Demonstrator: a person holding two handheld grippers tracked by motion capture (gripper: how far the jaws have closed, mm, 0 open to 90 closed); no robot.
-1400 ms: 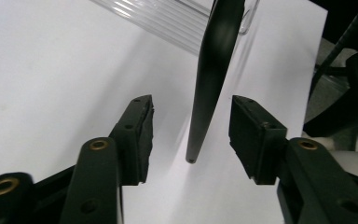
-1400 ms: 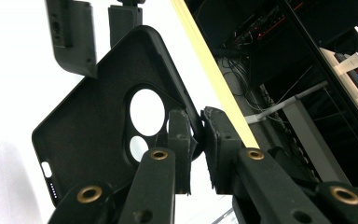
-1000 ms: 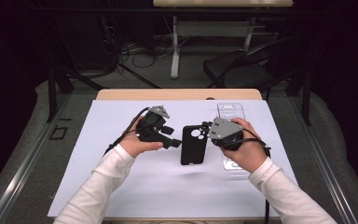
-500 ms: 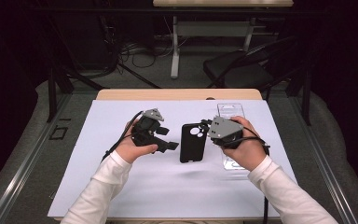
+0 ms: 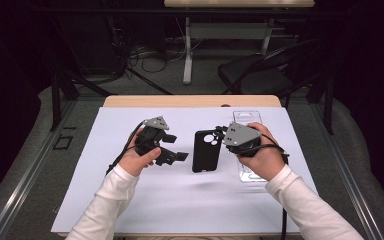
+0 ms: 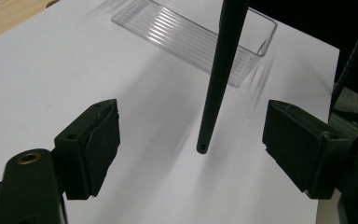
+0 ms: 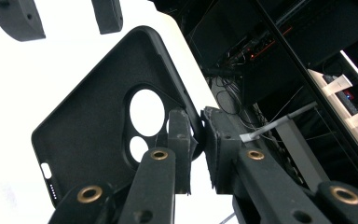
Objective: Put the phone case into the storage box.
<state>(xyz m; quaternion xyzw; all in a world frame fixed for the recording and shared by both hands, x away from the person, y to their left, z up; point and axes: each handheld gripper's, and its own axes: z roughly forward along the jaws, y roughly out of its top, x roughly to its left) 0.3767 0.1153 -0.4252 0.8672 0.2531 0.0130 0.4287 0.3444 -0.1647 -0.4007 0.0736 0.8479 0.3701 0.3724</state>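
Observation:
A black phone case (image 5: 205,150) with round camera cut-outs is at the middle of the white sheet. My right gripper (image 5: 219,135) is shut on its rim beside the cut-outs; in the right gripper view the pads (image 7: 179,140) pinch that rim of the case (image 7: 88,130). My left gripper (image 5: 176,147) is a short way left of the case. Its jaws have just been opening, and nothing presses on its pads (image 6: 98,140). In the left gripper view the case (image 6: 221,70) shows edge-on as a thin dark bar beyond my left gripper (image 6: 192,112), its lower end just above the paper.
A clear plastic tray (image 5: 247,117) lies on the white sheet (image 5: 130,200) under and behind my right hand, and it shows past the case as the ribbed tray (image 6: 191,37). The wooden table edge (image 5: 190,101) runs along the far side. Desk legs, a chair and cables stand beyond.
My left gripper has drawn back to the left, away from the case's left edge, and its jaws stand wider. The right gripper and the case have kept still.

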